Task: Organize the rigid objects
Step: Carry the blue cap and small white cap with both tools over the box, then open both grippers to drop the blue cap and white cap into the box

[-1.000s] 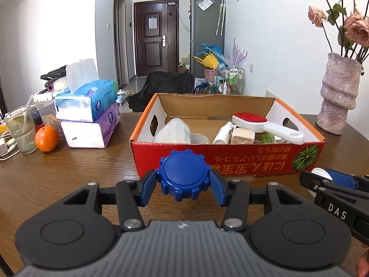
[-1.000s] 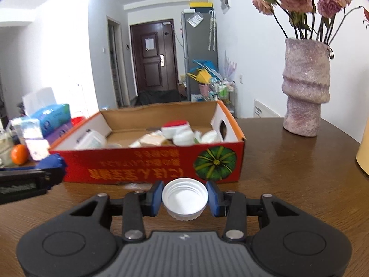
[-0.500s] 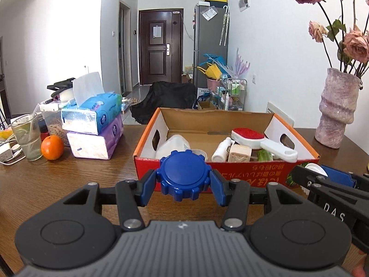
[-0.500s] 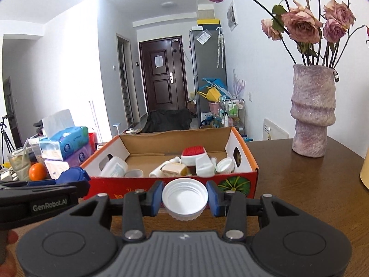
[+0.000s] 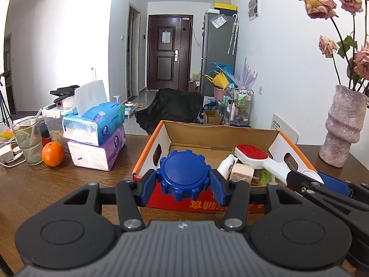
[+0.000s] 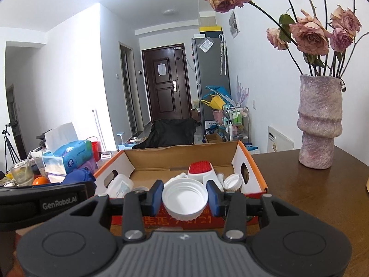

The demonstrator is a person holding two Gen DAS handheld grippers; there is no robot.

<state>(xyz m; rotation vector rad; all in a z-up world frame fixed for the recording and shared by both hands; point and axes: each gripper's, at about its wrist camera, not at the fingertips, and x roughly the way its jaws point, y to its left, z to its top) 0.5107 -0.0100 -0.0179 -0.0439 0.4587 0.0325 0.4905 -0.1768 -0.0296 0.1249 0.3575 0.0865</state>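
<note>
Left gripper (image 5: 183,182) pinching the blue notched cap (image 5: 183,176), right gripper (image 6: 184,199) pinching the white cap (image 6: 185,198) open side up. Both just short of the cardboard box (image 5: 203,204) front wall, raised above its rim, probably so they clear it for dropping inside.

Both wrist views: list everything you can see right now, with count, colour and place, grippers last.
box: 1, red and orange cardboard, table centre
brush: 1, red and white, in box
wood block: 1, tan, in box
white jug: 1, in box, left side
small white cap: 1, in box, right side
tissue packs: 2, blue on purple, stacked left of box
orange: 1, left of tissues
glass: 1, clear, with straw, far left
vase: 1, pink, holding roses, right of box
table: 1, brown wood
left gripper: shut on blue cap
right gripper: shut on white cap
</note>
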